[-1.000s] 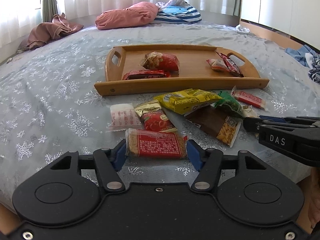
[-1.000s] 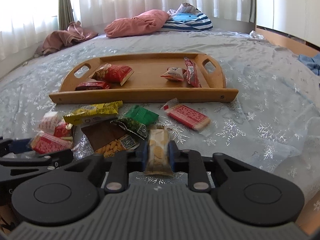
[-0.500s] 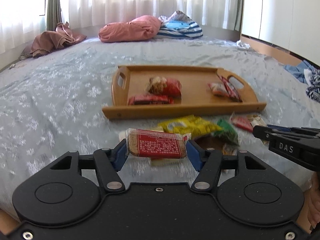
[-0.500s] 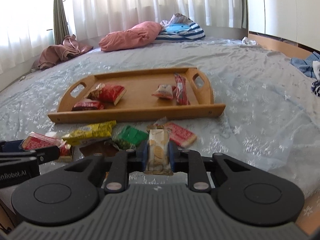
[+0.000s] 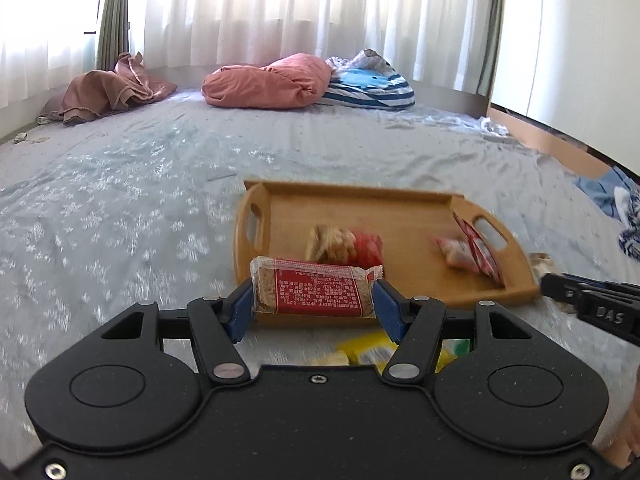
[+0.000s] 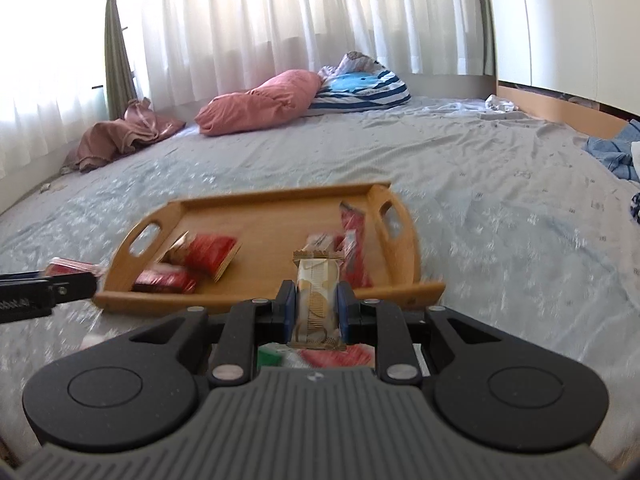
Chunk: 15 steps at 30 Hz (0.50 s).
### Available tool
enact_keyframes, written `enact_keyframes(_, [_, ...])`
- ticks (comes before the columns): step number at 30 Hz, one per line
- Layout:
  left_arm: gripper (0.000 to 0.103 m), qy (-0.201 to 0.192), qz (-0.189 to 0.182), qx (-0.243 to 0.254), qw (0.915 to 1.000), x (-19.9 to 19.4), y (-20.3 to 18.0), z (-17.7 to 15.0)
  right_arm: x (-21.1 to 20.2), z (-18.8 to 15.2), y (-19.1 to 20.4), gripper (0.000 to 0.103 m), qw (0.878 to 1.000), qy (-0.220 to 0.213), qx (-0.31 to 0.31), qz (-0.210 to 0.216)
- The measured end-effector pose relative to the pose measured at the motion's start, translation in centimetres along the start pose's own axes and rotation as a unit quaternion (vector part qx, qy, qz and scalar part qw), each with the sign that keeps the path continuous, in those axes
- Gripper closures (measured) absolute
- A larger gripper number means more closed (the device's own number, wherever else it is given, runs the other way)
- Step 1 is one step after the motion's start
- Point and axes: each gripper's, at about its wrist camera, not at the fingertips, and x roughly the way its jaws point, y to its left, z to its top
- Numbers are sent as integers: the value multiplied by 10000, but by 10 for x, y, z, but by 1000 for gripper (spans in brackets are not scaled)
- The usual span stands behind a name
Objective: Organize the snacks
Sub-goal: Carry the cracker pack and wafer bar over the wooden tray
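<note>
My left gripper [image 5: 314,300] is shut on a red-labelled snack bar [image 5: 316,293], held crosswise in the air just before the near rim of the wooden tray [image 5: 400,216]. My right gripper [image 6: 318,308] is shut on a cream and gold wafer pack [image 6: 318,300], held lengthwise above the tray's [image 6: 280,216] near edge. On the tray lie a red bag of nuts [image 6: 208,254], a flat red pack [image 6: 164,282] and small red sachets [image 6: 352,236]. Each gripper shows at the edge of the other's view.
Loose snacks stay on the blue bedspread below the grippers: a yellow pack [image 5: 368,350], a green one [image 6: 270,358] and a red one [image 6: 336,358]. Pillows [image 5: 272,82] and a brown cloth [image 5: 108,92] lie at the far end by the curtains.
Both grippers have risen from the snack pile and moved toward the tray, each carrying its snack. The loose snacks have slid below the frames' lower edge.
</note>
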Motion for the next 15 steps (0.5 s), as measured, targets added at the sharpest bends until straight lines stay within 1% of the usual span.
enact_keyframes(6, [43, 82, 105, -158, 9998, 37, 14, 21, 27, 23, -25, 77, 9997, 0, 25, -223])
enact_keyframes(8, [43, 115, 202, -224, 9995, 53, 16, 25, 39, 28, -32, 77, 9996, 45, -18, -291])
enact_keyframes(12, [43, 135, 366, -220, 9990, 85, 13, 29, 66, 31, -38, 77, 9987, 121, -175, -457])
enact_keyframes(15, [43, 233, 464, -298, 9982, 109, 11, 31, 84, 28, -37, 77, 9980, 225, -303, -507])
